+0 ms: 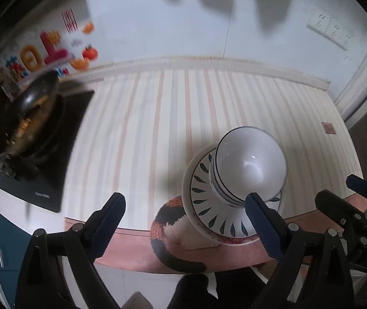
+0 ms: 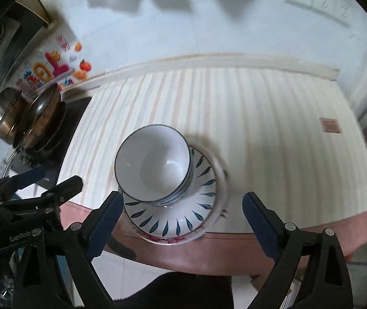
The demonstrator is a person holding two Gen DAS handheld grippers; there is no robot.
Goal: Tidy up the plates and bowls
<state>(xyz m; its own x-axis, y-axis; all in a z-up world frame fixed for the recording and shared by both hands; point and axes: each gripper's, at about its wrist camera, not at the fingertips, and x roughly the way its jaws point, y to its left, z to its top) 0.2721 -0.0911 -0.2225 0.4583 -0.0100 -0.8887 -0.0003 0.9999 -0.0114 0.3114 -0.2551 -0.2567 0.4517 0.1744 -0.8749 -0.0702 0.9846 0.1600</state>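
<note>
A stack of white bowls point(image 1: 250, 164) point(image 2: 155, 164) with thin dark rims stands upright on leaf-patterned plates point(image 1: 204, 206) point(image 2: 173, 221), near the front edge of a striped tablecloth point(image 1: 157, 128) point(image 2: 273, 141). My left gripper point(image 1: 185, 204) hovers above and in front of the stack. It is open, with nothing between its blue pads. My right gripper point(image 2: 183, 200) also hangs open over the stack's near side and holds nothing. Each gripper shows at the side of the other's view: the right gripper point(image 1: 345, 193) and the left gripper point(image 2: 52, 179).
A knitted orange, black and white mat point(image 1: 170, 219) lies under the plates and droops over the pink table edge point(image 1: 137, 247). At the left, metal pans point(image 1: 24, 118) point(image 2: 26, 121) sit on a black cooktop point(image 1: 44, 185). Wall sockets point(image 1: 330, 28) are at the back right.
</note>
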